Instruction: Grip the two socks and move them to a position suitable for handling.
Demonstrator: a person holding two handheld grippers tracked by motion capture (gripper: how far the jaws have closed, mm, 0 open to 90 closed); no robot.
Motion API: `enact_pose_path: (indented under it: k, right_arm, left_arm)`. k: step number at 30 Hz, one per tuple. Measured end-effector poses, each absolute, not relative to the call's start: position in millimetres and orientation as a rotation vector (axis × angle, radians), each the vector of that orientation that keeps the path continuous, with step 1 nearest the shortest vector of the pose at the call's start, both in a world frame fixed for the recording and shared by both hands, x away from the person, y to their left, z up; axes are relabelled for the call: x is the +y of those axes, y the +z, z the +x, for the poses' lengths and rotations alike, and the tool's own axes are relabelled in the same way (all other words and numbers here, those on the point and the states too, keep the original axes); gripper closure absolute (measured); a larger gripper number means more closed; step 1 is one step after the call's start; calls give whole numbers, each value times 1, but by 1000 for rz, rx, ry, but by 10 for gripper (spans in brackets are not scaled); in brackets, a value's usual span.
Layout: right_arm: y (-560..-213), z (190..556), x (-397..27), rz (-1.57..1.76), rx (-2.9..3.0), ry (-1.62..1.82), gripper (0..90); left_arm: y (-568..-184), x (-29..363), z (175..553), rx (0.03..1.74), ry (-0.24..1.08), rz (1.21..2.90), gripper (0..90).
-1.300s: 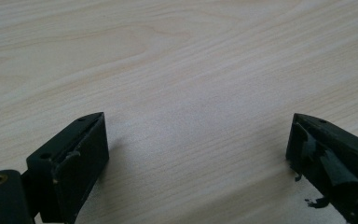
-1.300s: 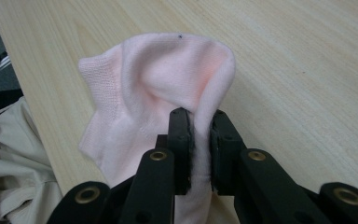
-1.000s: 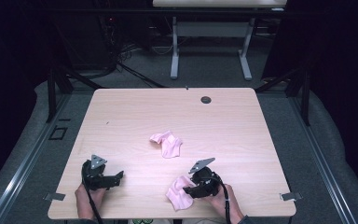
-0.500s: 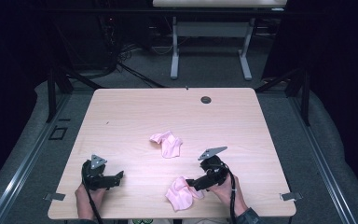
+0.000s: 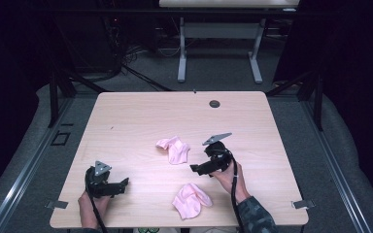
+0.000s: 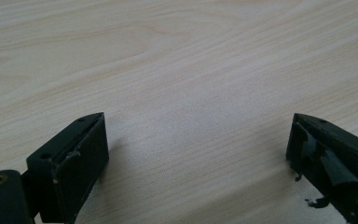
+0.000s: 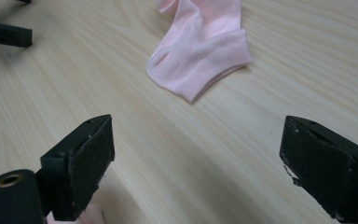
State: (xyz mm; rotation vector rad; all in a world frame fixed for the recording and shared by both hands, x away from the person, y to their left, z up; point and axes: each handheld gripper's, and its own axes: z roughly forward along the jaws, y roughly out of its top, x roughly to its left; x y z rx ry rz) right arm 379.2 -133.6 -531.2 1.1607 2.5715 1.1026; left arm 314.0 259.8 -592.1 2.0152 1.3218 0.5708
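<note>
Two pale pink socks lie on a light wood-grain table (image 5: 136, 121), both of soft, thin knit fabric that folds and puckers. One sock (image 5: 174, 148) sits near the middle of the table, bent into a rumpled L; in the right gripper view its cuff end (image 7: 200, 56) shows a smooth rounded edge and a small slit-like fold. The other sock (image 5: 191, 200) lies crumpled near the front edge, just beside the person's right forearm. The right gripper (image 5: 200, 169), matte black with a grey three-cornered plate on top, hangs between the two socks; its jaws have just been opening and now stand wide apart with bare wood between them. The left gripper (image 5: 122, 183) rests at the table's front left, well apart from both socks, jaws also spread over bare wood, their black pads scuffed.
</note>
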Motion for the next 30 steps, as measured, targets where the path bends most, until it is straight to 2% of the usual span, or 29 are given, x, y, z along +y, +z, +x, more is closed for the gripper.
enact_pose_path:
  k: [9,16,20,23,26,28,30]
  right_arm:
    - [-537,402,-115,1148,2590,1063,138]
    - [-538,423,-89,1083,2595,1021,132]
    - [-539,439,-70,1028,2630,975,94]
    - [-547,452,-57,1021,2661,947,12]
    - [-555,462,-46,1022,2693,908,0]
    - [-559,466,-40,1009,2702,870,49]
    - [-561,468,-37,979,2682,863,151]
  left_arm:
    - [-592,260,314,1322,570,2016,56]
    - [-592,260,314,1321,570,2015,56]
    - [-592,260,314,1321,569,2016,56]
    - [-592,260,314,1322,569,2015,57]
    - [-592,260,314,1321,569,2016,57]
    - [-592,260,314,1321,568,2016,57]
    - [-592,260,314,1321,568,2016,58]
